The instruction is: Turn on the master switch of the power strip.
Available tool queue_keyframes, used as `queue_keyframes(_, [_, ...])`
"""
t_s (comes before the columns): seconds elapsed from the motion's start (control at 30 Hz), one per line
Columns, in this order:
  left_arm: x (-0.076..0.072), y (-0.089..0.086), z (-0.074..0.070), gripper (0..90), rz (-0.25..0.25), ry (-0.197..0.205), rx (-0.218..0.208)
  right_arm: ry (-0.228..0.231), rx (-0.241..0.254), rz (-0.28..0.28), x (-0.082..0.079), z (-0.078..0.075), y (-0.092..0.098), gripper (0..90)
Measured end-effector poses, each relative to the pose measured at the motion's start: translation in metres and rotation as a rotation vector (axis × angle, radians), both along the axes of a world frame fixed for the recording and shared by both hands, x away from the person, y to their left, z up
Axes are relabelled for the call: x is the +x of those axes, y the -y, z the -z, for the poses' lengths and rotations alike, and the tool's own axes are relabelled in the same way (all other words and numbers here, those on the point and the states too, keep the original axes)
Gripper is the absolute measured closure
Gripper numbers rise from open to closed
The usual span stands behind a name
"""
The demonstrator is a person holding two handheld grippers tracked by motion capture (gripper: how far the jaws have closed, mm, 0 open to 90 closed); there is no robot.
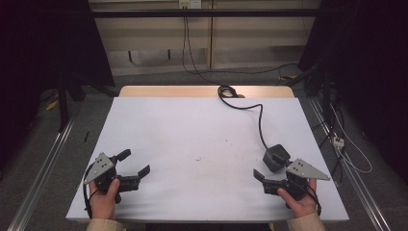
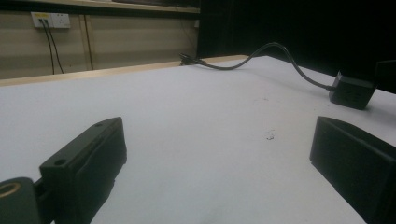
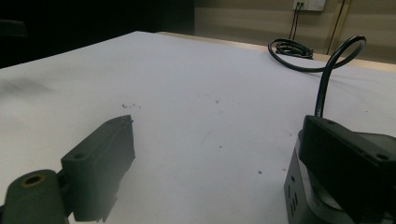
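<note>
Right gripper, lower right, jaws wide apart, empty, just beside black power strip, likely lining up grasp. Left gripper, lower left, gaping, empty, parked well clear. Cord trails to upper centre.

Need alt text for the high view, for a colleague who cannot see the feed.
Two hand-held grippers rest open at the near edge of a white table, left gripper and right gripper pointing inward. A black power adapter lies beside the right one, its cable running to the far edge.
</note>
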State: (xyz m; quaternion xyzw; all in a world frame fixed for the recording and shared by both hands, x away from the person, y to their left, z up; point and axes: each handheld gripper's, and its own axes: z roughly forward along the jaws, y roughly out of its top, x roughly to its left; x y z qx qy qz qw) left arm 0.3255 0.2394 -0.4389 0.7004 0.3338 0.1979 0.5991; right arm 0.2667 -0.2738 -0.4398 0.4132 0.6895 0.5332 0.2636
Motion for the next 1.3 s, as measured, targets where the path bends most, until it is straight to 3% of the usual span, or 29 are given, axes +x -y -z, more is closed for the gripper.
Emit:
queue_keyframes(0.57, [0.0,0.0,0.0,3.5,0.009,0.004,0.005,-0.006,0.011,0.005,0.002,-0.002,0.005,14.8])
queue_keyframes(1.3, [0.0,0.001,0.0,3.5,0.009,0.001,0.002,-0.027,0.028,0.024,0.006,-0.01,0.019,36.2])
